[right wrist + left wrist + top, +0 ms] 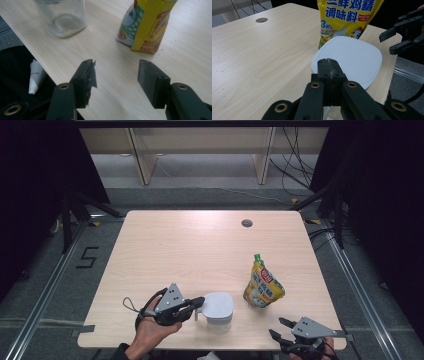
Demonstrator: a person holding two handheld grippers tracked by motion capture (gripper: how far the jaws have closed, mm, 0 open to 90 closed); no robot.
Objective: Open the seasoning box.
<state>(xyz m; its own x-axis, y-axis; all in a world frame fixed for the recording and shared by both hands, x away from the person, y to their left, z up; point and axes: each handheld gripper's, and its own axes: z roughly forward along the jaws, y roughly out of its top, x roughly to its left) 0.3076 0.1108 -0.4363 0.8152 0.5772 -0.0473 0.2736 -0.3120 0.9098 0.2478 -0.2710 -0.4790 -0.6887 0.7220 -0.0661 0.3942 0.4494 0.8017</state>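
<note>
At the bottom right of the high view my right gripper (280,328) hangs over the table's near edge with its jaws about half apart and nothing between them; in the right gripper view the bare wood shows through the gap. One pad there carries a torn flap of black tape, and I judge that could snag or slip on the slick pouch when I close on it.

A little further in, at the lower centre of the high view, my left gripper (199,302) sits with its jaws pressed fully together, their tips against the rim of the white lid (352,60) of the clear jar (65,21). Whether they pinch a tab of the lid I cannot tell. The jar stands close to the near edge of the table (190,245), so a sideways shove from closed jaws could slide it off or tip it.

The jar is lidded; through its wall in the right gripper view I see only a pale residue at the bottom.

Just behind and to the right stands the yellow seasoning pouch (263,287), upright but leaning, green cap on. It looks soft, so a careless grip may topple it.
</note>
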